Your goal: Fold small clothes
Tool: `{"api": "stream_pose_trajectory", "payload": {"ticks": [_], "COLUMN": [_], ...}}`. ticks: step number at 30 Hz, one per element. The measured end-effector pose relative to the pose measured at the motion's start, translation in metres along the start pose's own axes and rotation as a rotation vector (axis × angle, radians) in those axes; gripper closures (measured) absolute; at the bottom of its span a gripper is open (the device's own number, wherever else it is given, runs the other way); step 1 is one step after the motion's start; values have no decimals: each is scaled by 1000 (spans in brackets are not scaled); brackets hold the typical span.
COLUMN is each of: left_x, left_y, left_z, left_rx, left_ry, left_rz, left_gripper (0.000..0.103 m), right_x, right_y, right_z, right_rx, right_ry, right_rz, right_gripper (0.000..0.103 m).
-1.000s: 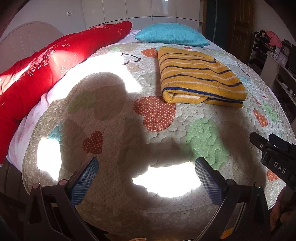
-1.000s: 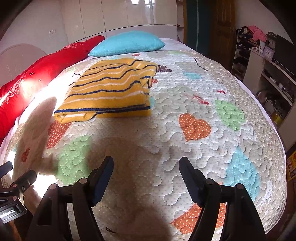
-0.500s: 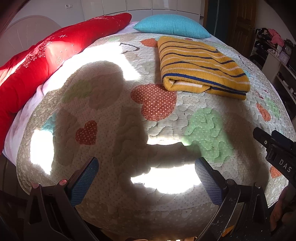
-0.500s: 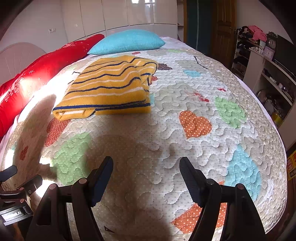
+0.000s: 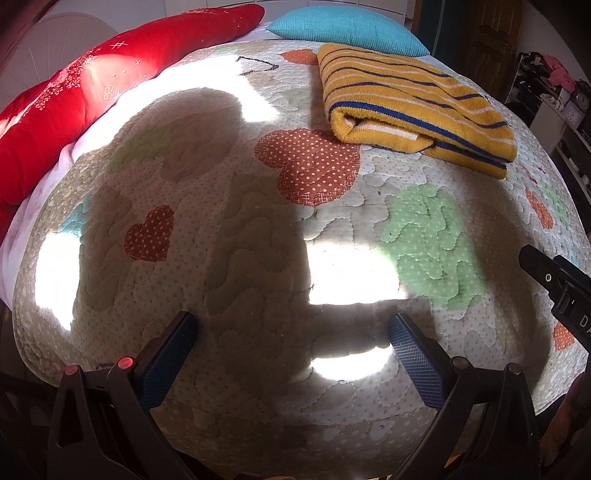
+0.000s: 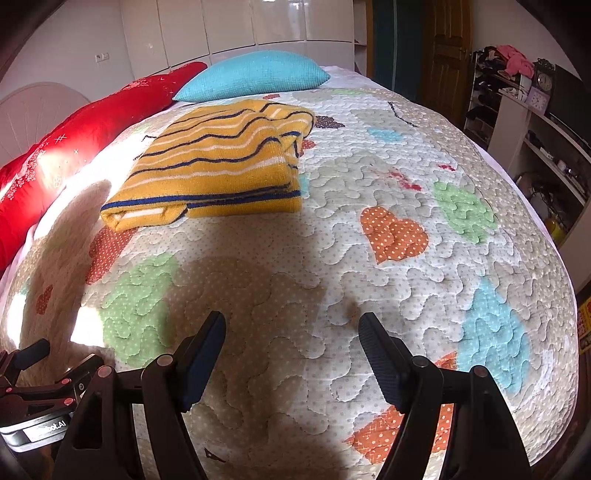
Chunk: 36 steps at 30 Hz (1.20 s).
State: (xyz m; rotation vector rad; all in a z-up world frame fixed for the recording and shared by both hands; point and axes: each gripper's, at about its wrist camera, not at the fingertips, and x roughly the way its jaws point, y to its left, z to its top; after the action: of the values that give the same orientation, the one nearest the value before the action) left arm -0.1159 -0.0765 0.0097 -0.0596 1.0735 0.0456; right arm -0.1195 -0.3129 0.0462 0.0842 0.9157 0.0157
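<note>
Left tool (image 5: 291, 354): fingers spread wide, nothing between them, blue pads (image 5: 168, 363) hanging over the near edge of the bed quilt (image 5: 229, 236). Right tool (image 6: 291, 350): also spread wide, nothing held, dark pads (image 6: 380, 365) over the quilt near its front edge.

Folded yellow sweater (image 5: 413, 107) with blue and white stripes lies flat on the quilt, toward the far half of the bed, just in front of the turquoise pillow (image 5: 343, 29). In the right wrist view the sweater (image 6: 218, 162) sits left of centre, its folded edge facing the camera, well apart from both tools. One layer sticks out a little at the near left corner. It rests partly beside a red dotted heart patch (image 5: 310, 166), edge touching it.

Long red pillow (image 5: 92, 99) runs along the left side of the bed; seen too in the right wrist view (image 6: 74, 147), next to the turquoise pillow (image 6: 255, 75). Quilt (image 6: 369, 258) is cream with heart patches in orange, green, blue. Strong sun patches and a person-shaped shadow fall across the left part.

Right edge of the left wrist view shows part of the other tool's black body (image 5: 557, 288). Shelves (image 6: 535, 133) with clutter and a clock stand right of the bed; wooden door (image 6: 447, 55) and white wardrobe (image 6: 258, 22) behind.
</note>
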Motion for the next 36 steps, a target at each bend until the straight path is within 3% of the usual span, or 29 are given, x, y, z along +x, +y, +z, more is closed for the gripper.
{"api": "stream_pose_trajectory", "payload": {"ticks": [12,20,29,36], "left_x": [5,-13,-78,-103], "left_y": [1,4,11,9], "left_z": [2,0,5,-2], "left_rx": [-17,-34,-50,-48], "left_ry": [32,-33,-202,-235], "left_rz": [-16,-18,66,69], "left_gripper": [0,0,0,0], "right_x": [0,-25,-51,-69], "right_y": [0,15,11,10], "right_z": [0,4,9,12], "right_rx": [3,-69,-58,-55], "right_ry": [4,-59,-98,-129], "right_rz": [5,-19,-23,-24], "right_gripper": [24,24,22,21]}}
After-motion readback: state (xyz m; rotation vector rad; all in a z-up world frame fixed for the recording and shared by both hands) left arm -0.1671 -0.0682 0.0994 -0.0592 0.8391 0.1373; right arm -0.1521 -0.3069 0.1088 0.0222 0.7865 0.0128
